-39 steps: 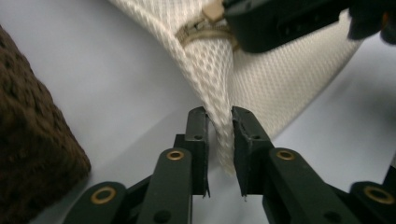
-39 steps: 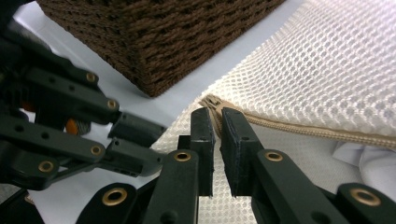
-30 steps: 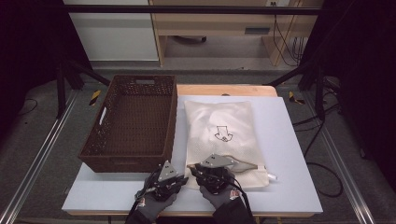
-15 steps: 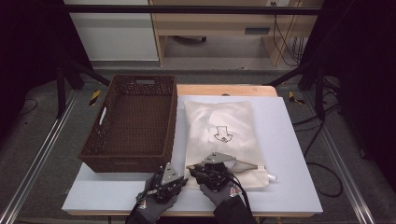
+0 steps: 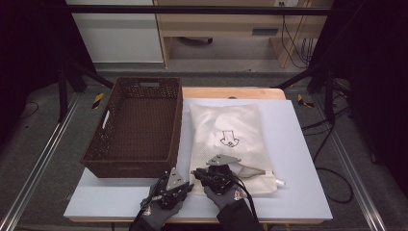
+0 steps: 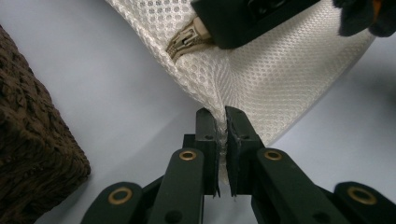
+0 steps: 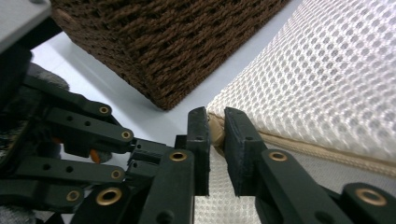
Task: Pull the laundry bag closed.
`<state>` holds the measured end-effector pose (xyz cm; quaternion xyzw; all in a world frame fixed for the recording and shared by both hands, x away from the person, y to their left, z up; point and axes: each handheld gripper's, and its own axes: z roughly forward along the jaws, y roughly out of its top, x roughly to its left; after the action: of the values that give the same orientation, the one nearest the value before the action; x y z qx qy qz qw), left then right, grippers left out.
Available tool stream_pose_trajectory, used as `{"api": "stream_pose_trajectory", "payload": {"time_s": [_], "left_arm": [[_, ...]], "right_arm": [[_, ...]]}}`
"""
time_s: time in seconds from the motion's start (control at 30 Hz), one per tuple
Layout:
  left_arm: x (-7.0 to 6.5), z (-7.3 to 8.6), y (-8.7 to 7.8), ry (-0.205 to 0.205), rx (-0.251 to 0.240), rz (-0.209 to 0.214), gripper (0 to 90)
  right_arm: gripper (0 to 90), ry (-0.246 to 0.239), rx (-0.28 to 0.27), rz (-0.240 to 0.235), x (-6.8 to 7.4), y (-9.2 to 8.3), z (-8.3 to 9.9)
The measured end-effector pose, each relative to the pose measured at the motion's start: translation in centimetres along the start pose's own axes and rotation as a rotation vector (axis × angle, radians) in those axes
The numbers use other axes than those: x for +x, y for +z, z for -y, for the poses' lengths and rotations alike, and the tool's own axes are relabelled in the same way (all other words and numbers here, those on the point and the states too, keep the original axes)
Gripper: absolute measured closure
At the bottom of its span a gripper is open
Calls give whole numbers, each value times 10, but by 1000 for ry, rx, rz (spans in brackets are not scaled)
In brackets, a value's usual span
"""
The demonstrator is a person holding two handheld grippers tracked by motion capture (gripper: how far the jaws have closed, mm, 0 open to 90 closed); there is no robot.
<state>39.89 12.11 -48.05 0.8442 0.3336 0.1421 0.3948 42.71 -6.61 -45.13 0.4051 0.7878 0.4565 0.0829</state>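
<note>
A white mesh zip bag (image 5: 231, 130) with an arrow print lies flat on the white table (image 5: 298, 187). At its near left corner, my left gripper (image 5: 190, 186) is shut on a pinched fold of the mesh (image 6: 221, 122). My right gripper (image 5: 196, 172) points left at that same corner. Its jaws have just been closing and now hold the beige zipper end (image 7: 215, 126) between them. In the left gripper view the metal zipper pull (image 6: 184, 41) sticks out from under the right gripper's black body. Gloved hands hold both grippers.
A dark brown wicker basket (image 5: 130, 168) stands empty on the table's left half, its corner (image 7: 177, 46) close to both grippers. Bare table top lies right of the bag and along the near edge. Desks and cables stand beyond the far edge.
The right hand has edged slightly left toward the left gripper. The left hand, the bag and the basket have kept their places.
</note>
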Motion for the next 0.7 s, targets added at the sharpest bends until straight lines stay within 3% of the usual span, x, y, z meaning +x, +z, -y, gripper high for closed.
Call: {"api": "stream_pose_trajectory", "payload": {"time_s": [0.3, 0.5, 0.7], "left_arm": [[2, 0, 1, -19, -3, 9, 810], [9, -7, -5, -61, -46, 40, 660], [14, -18, -3, -92, -68, 68, 671]], "right_arm": [[871, -9, -9, -8, 3, 3, 1], [872, -32, -33, -8, 2, -6, 0], [871, -49, -50, -6, 4, -13, -2]]}}
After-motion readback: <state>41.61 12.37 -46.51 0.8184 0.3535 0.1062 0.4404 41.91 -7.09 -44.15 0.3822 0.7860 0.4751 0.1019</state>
